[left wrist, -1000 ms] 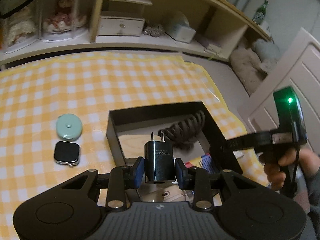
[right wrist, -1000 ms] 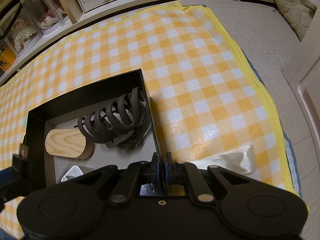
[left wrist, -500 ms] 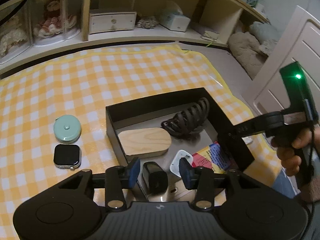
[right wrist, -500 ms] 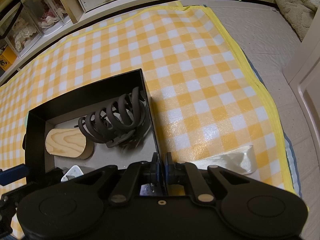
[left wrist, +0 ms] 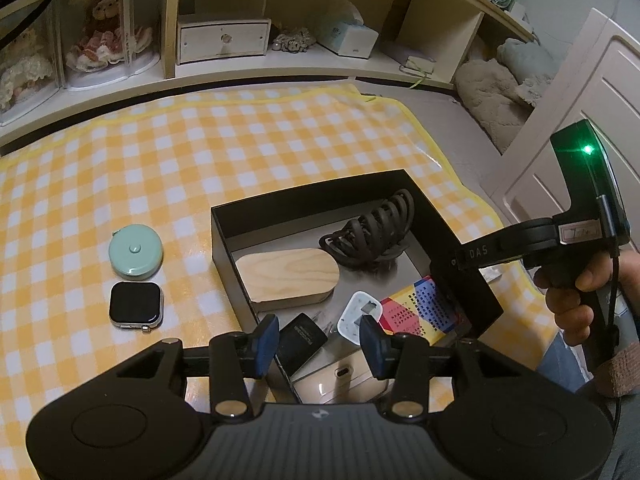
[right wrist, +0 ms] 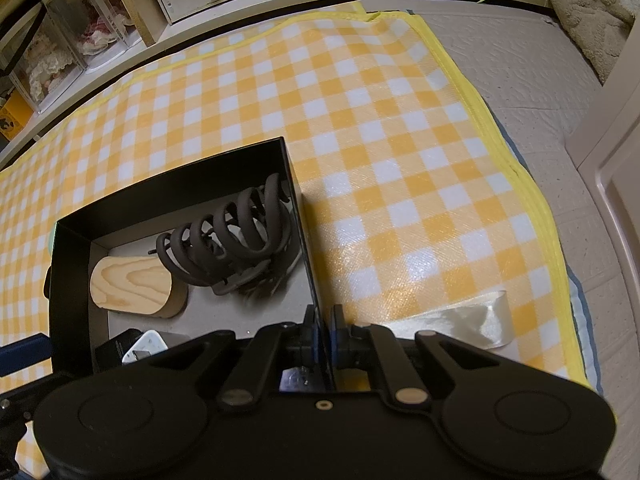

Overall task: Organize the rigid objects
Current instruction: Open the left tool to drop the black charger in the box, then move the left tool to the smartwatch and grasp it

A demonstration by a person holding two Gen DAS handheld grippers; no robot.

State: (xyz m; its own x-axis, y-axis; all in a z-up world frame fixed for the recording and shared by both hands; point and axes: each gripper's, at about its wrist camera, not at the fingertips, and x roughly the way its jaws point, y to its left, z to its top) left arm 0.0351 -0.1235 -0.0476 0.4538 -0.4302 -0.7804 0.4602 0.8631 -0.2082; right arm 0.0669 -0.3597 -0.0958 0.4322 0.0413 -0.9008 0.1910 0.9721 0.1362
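A black open box [left wrist: 224, 236] sits on the yellow checked mat. In it lie a wooden block [left wrist: 288, 274], a dark hair claw [left wrist: 370, 232], a black plug adapter [left wrist: 300, 340], a white charger [left wrist: 358, 314] and a colourful card [left wrist: 420, 304]. My left gripper [left wrist: 318, 342] is open and empty, just above the adapter at the box's near side. My right gripper [right wrist: 322, 338] is shut on the box's right wall [right wrist: 310, 280]. A mint tape measure [left wrist: 135, 251] and a smartwatch face [left wrist: 135, 305] lie on the mat left of the box.
A cream ribbon [right wrist: 460, 320] lies on the mat right of the box. Low shelves [left wrist: 224, 40] with dolls, a small drawer and boxes run along the back. A white door [left wrist: 592, 120] and plush cushions [left wrist: 492, 92] stand at the right.
My left gripper has opened and let go of the black plug adapter, which now lies in the box; the gripper has drawn back and up. The right gripper has kept its hold.
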